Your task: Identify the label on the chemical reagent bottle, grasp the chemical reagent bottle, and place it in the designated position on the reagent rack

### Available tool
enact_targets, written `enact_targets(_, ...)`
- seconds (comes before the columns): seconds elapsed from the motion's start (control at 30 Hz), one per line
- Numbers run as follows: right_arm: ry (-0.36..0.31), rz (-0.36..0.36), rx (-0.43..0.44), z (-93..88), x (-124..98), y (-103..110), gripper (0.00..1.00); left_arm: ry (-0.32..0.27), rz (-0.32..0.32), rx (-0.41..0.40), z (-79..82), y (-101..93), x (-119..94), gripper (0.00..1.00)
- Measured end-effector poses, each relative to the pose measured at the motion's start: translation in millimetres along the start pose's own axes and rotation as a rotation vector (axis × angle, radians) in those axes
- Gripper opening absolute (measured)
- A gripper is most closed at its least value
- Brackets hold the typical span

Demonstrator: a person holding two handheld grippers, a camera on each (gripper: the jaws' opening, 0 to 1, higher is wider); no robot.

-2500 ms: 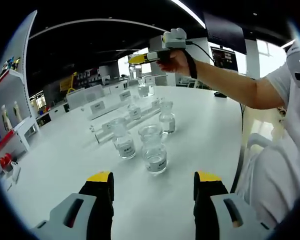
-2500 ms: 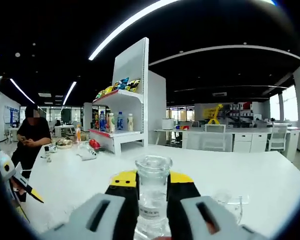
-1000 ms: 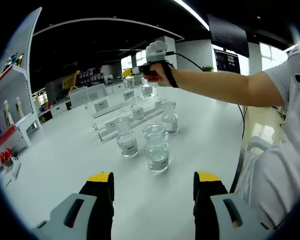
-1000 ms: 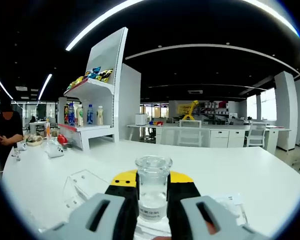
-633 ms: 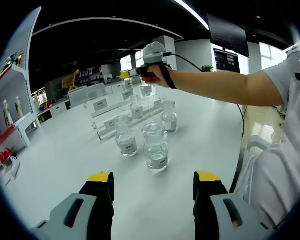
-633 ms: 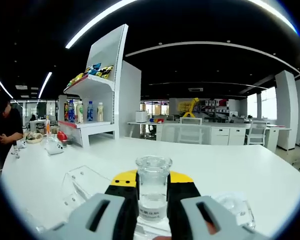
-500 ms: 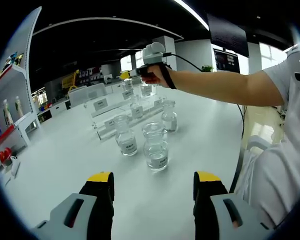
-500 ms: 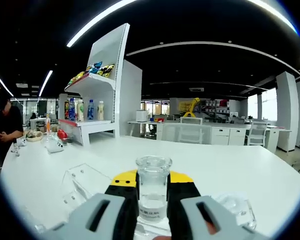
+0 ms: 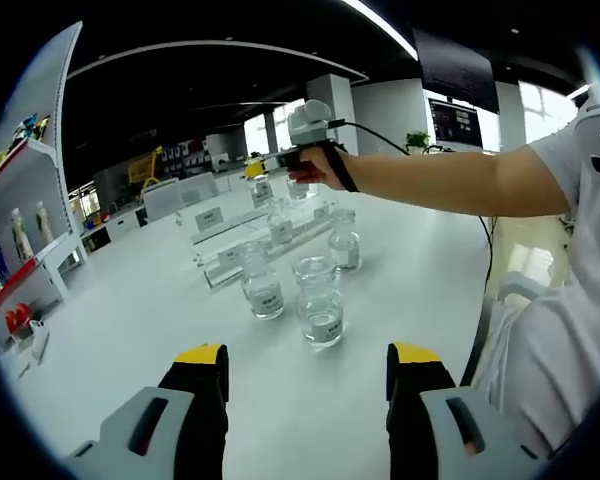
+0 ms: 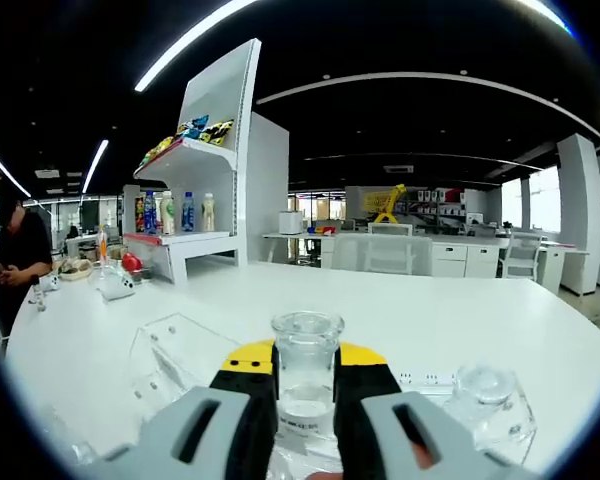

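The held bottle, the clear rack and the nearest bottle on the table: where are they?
Held bottle (image 10: 306, 385), right gripper view, on its glass neck.
Clear rack (image 10: 175, 352), right gripper view, on its slanted panel.
Nearest table bottle (image 9: 321, 302), left gripper view, on its body.

white shelf unit (image 10: 215, 150) holding drinks, snacks; person (image 10: 20, 255) far left.

The left gripper (image 9: 305, 372) has grey moulded jaws with slotted faces, black inner fingers and yellow tips, the right gripper (image 10: 306, 372) is built the same, a black cable (image 9: 400, 143) runs from it, and the person wears a white short sleeve (image 9: 570, 160).
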State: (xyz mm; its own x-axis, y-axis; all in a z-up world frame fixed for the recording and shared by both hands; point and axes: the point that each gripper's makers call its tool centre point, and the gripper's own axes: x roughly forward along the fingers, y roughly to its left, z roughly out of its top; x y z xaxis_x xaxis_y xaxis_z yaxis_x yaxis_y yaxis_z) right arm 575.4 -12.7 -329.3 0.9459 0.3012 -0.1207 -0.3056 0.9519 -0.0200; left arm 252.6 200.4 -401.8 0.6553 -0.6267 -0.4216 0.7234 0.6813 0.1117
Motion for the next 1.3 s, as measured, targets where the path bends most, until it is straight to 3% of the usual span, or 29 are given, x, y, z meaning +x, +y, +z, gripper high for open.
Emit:
enact_targets(0.37,0.027,0.004,-0.025,-18.1,4.7,4.6,0.19,-0.005,-0.001,-0.007,0.0,0.6,-0.1,0.64)
enact_targets(0.83,0.030,0.028,-0.078,-18.6,-0.2,10.7,0.20,0.004,-0.008,0.006,0.2,-0.5,2.8,0.64)
enact_targets(1.03,0.056,0.045,-0.035,-21.2,-4.3,8.5,0.21,-0.001,-0.020,0.012,3.1,-4.0,4.2,0.64)
enact_targets(1.3,0.059,0.080,-0.090,-19.0,-15.4,17.6,0.30,-0.001,-0.027,0.017,3.8,-6.5,6.5,0.63)
